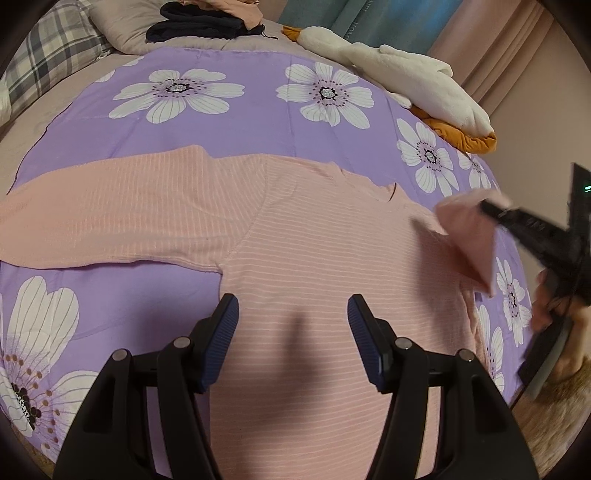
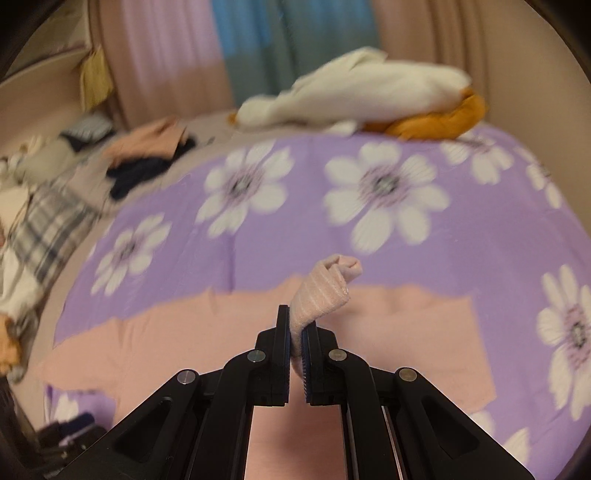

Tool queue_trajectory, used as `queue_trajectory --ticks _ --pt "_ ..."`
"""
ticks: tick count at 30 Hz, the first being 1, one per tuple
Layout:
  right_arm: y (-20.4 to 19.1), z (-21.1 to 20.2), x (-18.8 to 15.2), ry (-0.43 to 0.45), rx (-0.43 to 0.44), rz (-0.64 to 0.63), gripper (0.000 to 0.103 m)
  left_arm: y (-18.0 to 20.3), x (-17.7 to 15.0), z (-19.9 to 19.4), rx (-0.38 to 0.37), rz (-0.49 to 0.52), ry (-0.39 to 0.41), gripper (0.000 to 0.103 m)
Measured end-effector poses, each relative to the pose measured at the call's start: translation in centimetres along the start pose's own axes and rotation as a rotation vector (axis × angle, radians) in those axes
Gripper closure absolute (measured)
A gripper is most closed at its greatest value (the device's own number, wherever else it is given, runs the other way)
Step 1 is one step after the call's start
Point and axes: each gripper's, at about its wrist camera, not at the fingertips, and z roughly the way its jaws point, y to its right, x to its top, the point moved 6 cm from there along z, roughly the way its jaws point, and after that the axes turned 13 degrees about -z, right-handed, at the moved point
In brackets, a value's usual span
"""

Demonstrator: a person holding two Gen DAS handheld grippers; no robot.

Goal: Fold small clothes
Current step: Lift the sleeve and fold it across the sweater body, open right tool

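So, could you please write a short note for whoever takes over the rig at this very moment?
Left gripper: open, empty, above the body of the pink ribbed long-sleeved top.
Right gripper: shut on a bunched end of the top's right sleeve, lifted off the bed.
The top lies flat on the purple bedspread with white flowers; its other sleeve is spread out to the side.
Done: top laid out, one sleeve picked up.
Left: probably lay that sleeve across the body, fold the other sleeve in, then fold the body over.
Folded dark and pink clothes sit near the pillow.
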Motion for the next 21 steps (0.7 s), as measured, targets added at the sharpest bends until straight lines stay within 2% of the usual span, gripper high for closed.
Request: queue_trajectory --ticks 6,18,19,21 --pt "-4.7 4.1 -3.3 -0.131 0.062 -0.055 0.097 -0.6 0.1 0.1 -0.001 -0.009 -0.006 0.042" --pt "-6.7 7.5 -7.0 -0.273 0.139 0.007 0.095 -1.1 0.3 0.9 -0.002 -0.024 -0.033 0.041" --pt "-6.6 7.4 -7.0 -0.273 0.148 0.01 0.089 -1.0 0.4 1.0 -0.006 -0.026 -0.039 0.041" --pt "-6.9 6.8 -6.8 -0.262 0.191 0.011 0.067 -0.5 0.6 1.3 -0.013 -0.023 -0.053 0.04"
